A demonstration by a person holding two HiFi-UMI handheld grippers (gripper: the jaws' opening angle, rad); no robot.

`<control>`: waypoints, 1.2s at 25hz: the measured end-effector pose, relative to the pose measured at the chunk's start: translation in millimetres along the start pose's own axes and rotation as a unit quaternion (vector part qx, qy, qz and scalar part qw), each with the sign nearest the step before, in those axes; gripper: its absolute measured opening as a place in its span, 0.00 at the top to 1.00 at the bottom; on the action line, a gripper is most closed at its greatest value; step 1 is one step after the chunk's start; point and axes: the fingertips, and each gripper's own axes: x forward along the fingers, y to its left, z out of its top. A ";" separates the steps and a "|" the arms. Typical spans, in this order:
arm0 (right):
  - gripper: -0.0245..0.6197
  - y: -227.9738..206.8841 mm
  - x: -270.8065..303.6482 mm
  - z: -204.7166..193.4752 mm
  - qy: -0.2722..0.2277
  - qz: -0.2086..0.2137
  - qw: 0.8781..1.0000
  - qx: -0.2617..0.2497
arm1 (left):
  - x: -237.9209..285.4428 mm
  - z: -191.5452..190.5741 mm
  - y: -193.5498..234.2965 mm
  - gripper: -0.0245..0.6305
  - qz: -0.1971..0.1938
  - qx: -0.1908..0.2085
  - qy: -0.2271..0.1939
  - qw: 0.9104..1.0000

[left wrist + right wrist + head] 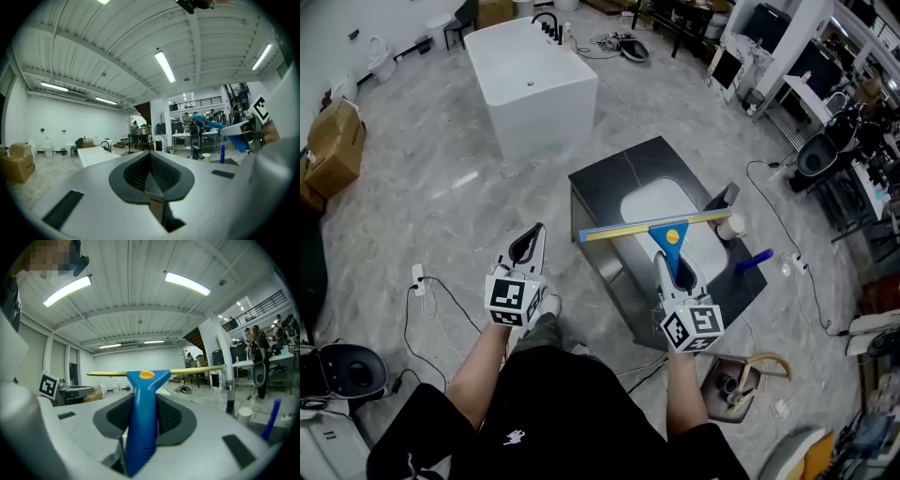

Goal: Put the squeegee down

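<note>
Nearest the person's body, both bare forearms reach forward side by side from black sleeves, each hand hidden behind a white plastic gripper with a marker cube at its back. Both grippers point roughly level, well apart from each other.

The left gripper [529, 246] is over the grey marble-look floor [431, 197]. Its dark ribbed pads meet in a closed seam with nothing between them.

The right gripper [675, 272] has its jaws clamped partway shut on the smooth blue plastic handle of the squeegee [666, 230]. The handle widens into a triangular head with a round yellow button, and a long thin yellow-edged blade runs crosswise and near level from it. So held, the squeegee hangs in the air above the bench [609, 183], a dark stone-look block with a rounded white basin [656, 206] sunk into its top. The blade spans the basin, touching nothing that I can see.

On the bench's right side lie a small white cylinder [732, 226] and a blue bottle [756, 261] on its side.

Farther off stands a glossy white rectangular bathtub [530, 80] with a black tap, and a cardboard box [336, 141] sits at the left wall.
</note>
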 end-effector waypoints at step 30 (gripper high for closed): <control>0.76 -17.8 197.5 32.1 0.015 -0.073 0.997 -0.003 | 186.6 -5.7 132.7 0.96 -0.103 -0.024 0.007 0.994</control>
